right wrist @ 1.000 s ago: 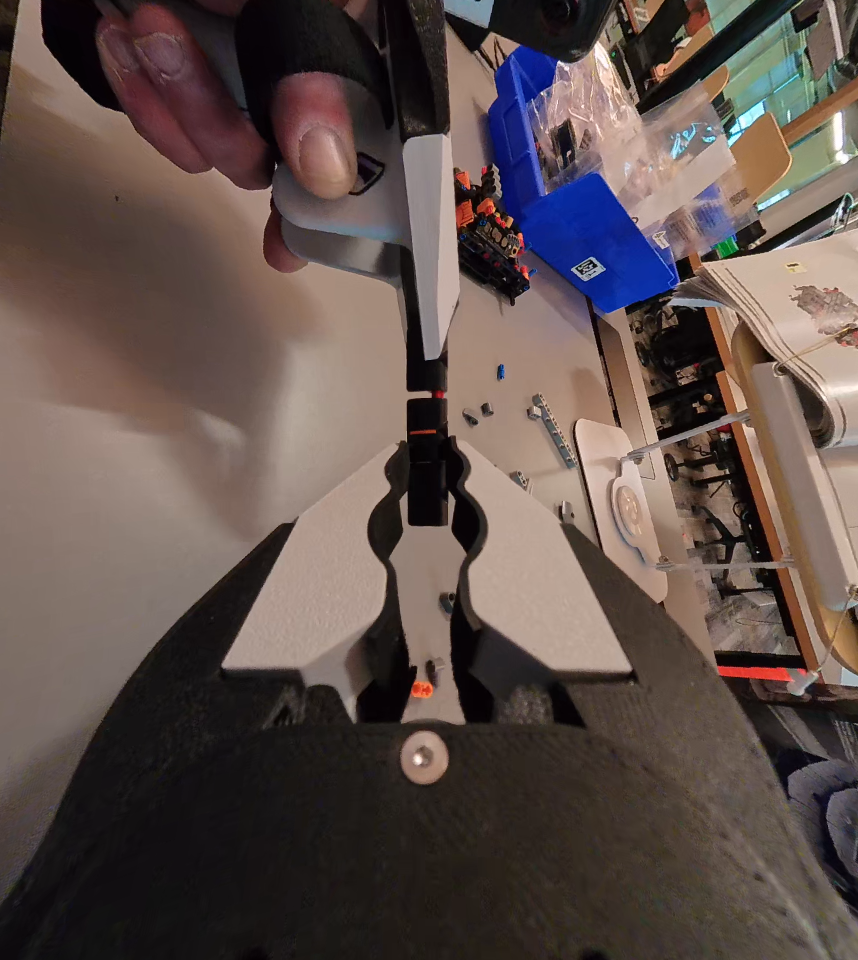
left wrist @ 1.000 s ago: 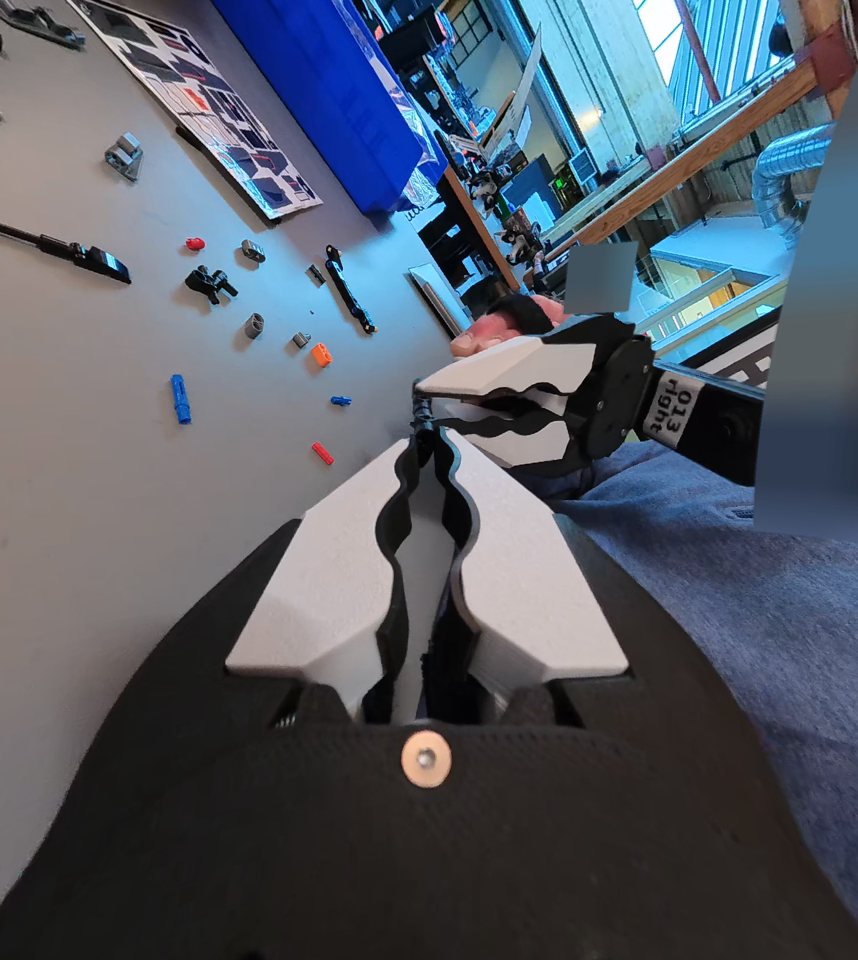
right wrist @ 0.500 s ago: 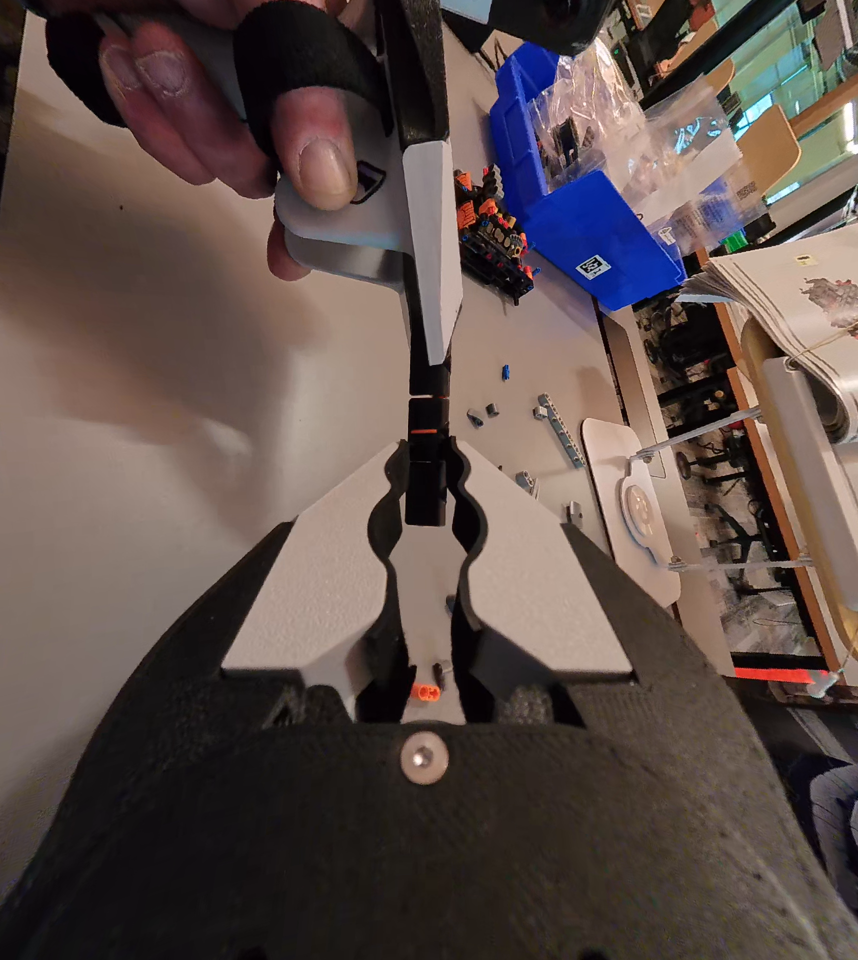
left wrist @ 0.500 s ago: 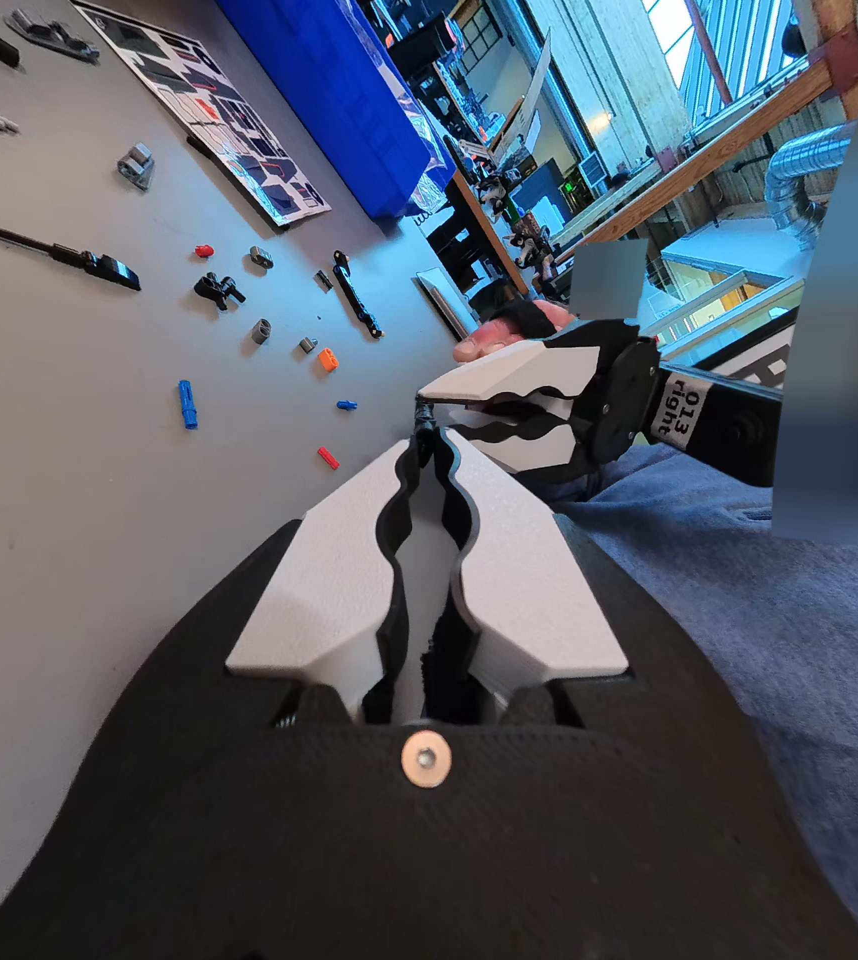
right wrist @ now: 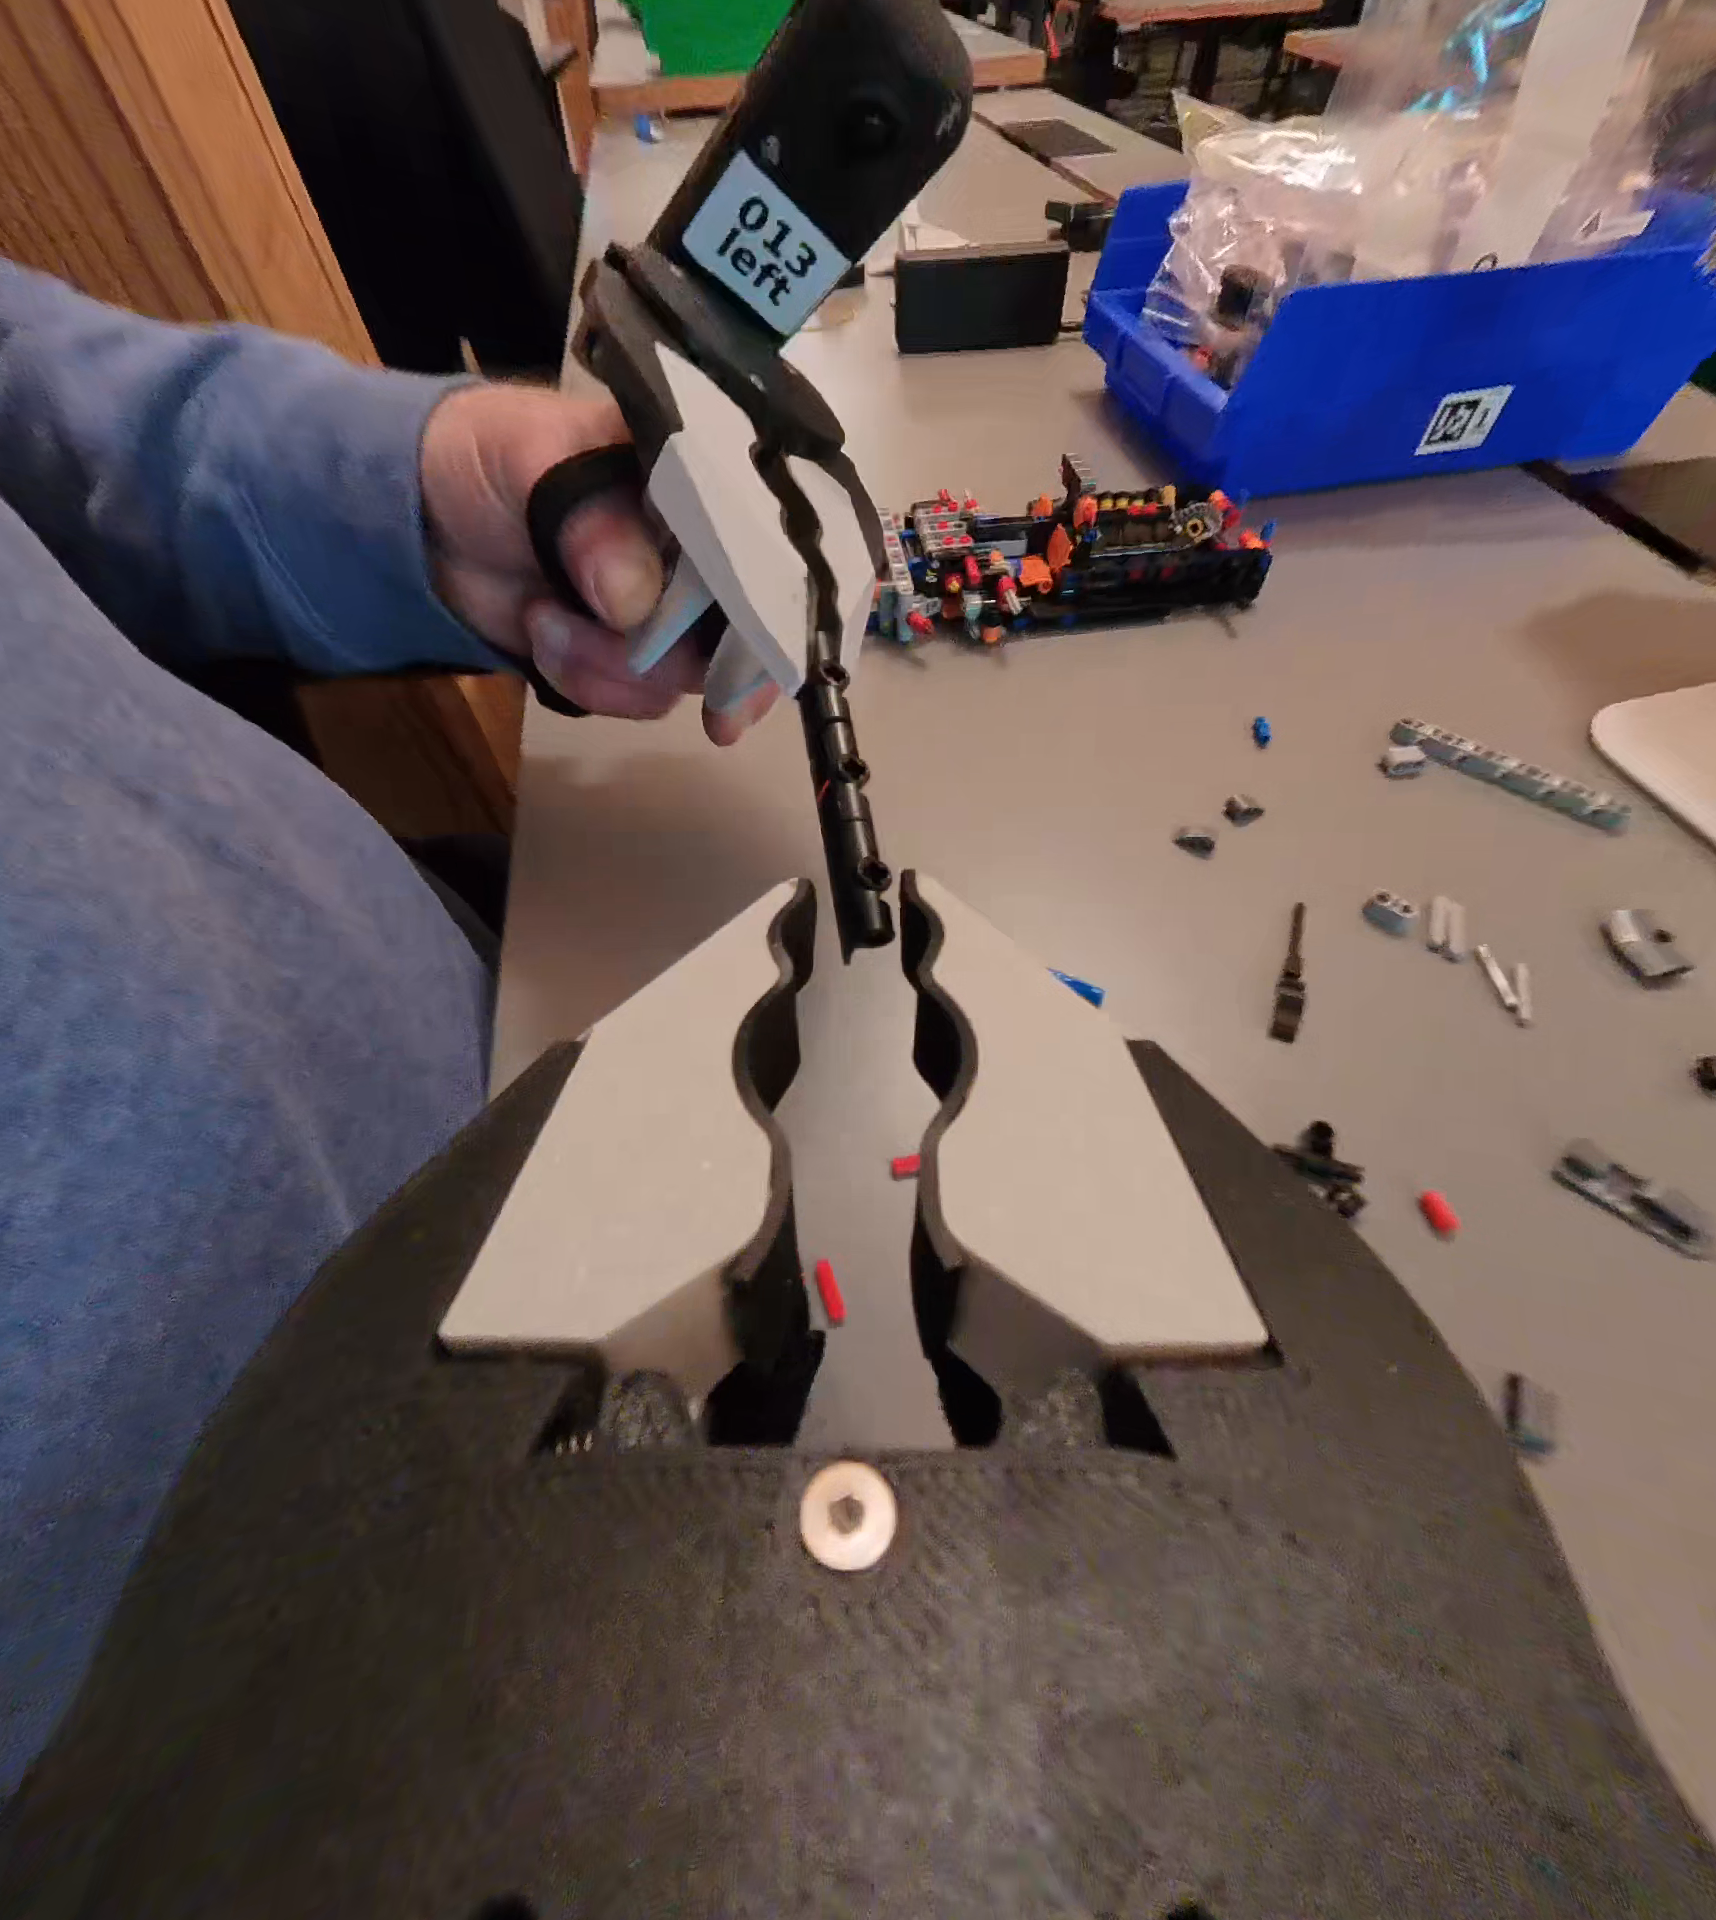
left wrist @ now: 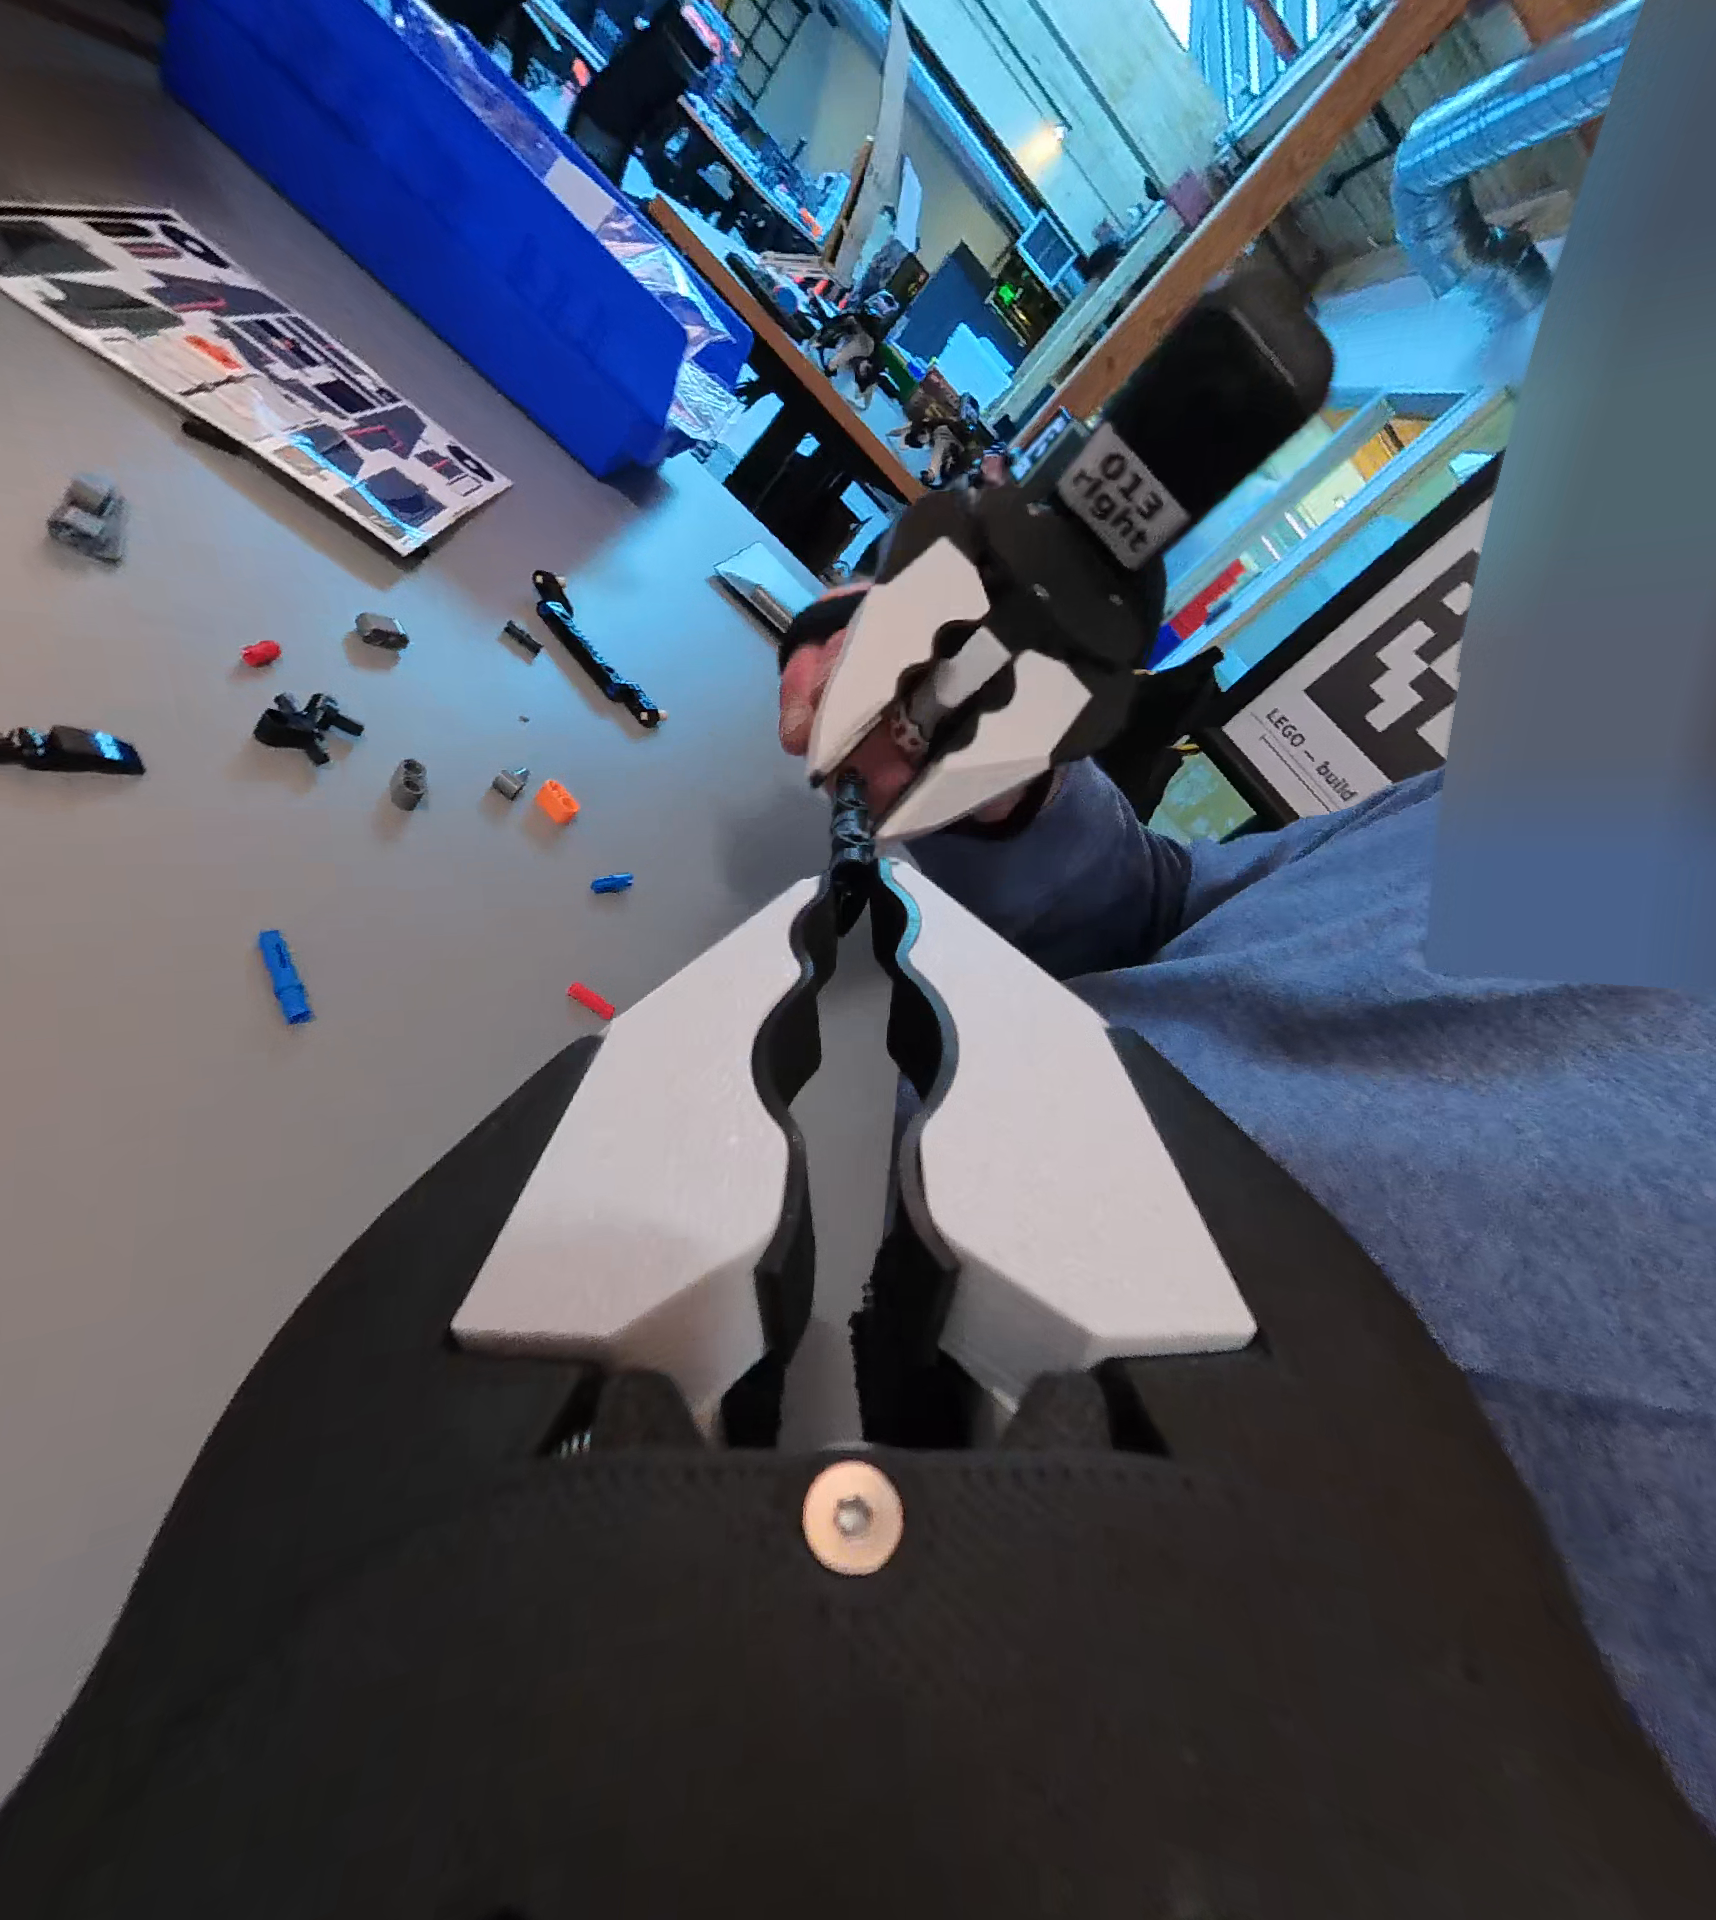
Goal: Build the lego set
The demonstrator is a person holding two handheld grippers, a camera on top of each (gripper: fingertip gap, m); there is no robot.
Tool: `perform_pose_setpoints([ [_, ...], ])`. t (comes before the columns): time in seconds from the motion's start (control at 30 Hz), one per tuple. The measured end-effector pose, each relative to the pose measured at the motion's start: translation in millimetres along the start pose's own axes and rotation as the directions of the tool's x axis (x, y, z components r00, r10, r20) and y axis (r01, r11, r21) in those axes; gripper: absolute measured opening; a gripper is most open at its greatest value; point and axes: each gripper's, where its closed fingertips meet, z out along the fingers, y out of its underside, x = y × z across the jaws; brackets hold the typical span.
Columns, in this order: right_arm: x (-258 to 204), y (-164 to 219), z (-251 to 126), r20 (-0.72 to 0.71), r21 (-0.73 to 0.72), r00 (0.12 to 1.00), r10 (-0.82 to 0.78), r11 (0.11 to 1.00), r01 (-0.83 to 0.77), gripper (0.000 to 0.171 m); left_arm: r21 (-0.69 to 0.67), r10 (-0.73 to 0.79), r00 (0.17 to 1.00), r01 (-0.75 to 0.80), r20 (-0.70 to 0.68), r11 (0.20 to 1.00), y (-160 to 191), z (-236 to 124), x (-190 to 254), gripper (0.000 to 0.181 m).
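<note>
My left gripper (left wrist: 849, 883) is shut on the upper end of a black lego beam (right wrist: 838, 769), a slim black bar with cross holes, and holds it above the grey table (right wrist: 1093, 831). In the right wrist view the left gripper (right wrist: 812, 665) grips the beam's top. My right gripper (right wrist: 856, 894) is open: its pads stand on either side of the beam's lower end, with a gap showing on both sides. In the left wrist view the right gripper (left wrist: 852, 802) stands just beyond my fingertips with the black beam (left wrist: 852, 831) between us.
A partly built lego model (right wrist: 1072, 551) lies on the table before a blue bin (right wrist: 1405, 343). Loose small parts are scattered about, among them a grey beam (right wrist: 1508, 774) and red pins (right wrist: 1436, 1210). A sticker sheet (left wrist: 210, 364) lies at the left. A person's blue sleeve (right wrist: 158, 468) is close by. The gap from one gripper's tips to the other's is roughly 5 cm.
Both grippers have swung round together with the beam between them. The right gripper's pads have opened off the black beam's end; the left gripper still holds it.
</note>
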Motion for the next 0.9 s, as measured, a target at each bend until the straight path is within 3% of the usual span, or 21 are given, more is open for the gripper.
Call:
perform_pose_setpoints([
  [0.33,-20.7,-8.3,0.1,0.124,0.097,0.976,0.179,0.977,-0.191,0.004,0.021,0.076,0.996,-0.075,-0.050,0.997,5.3,-3.4,17.4,0.004],
  [0.9,-41.2,-20.5,5.9,0.177,0.099,0.962,0.207,0.969,-0.226,0.003,0.026,0.217,0.974,-0.216,-0.058,0.976,11.2,-16.9,38.0,0.004],
])
